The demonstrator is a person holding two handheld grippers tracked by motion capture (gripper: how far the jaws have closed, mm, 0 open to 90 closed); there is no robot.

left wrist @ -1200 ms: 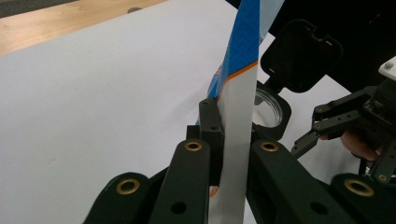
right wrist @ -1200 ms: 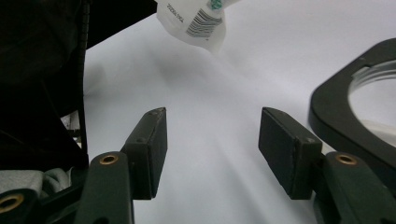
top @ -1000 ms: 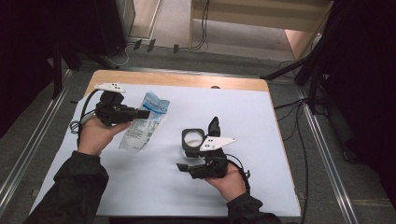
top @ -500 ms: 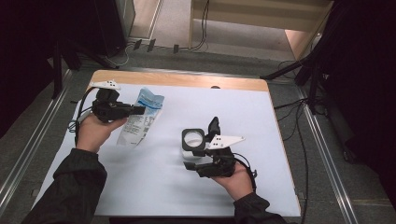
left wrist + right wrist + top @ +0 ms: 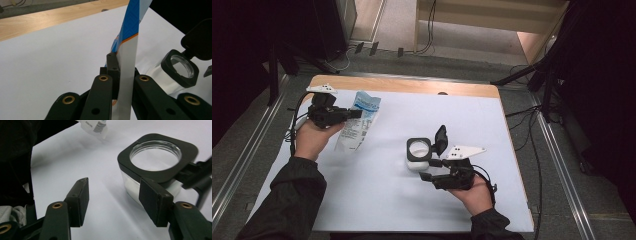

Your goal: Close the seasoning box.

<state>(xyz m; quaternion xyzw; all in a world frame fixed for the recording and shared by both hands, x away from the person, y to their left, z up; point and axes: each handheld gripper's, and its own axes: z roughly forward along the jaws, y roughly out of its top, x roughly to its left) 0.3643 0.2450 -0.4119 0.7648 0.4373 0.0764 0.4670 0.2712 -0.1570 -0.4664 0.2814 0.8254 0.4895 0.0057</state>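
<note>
The left gripper [image 5: 354,114], clamped on the pouch [image 5: 358,122], has drifted left; the right gripper [image 5: 428,169], jaws apart, seemingly beside the open jar [image 5: 418,152] mid-table. Pouring remains.

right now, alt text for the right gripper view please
The right gripper stands open, one of its fingers against the clear container with a black square rim, on a white table cover.
</note>
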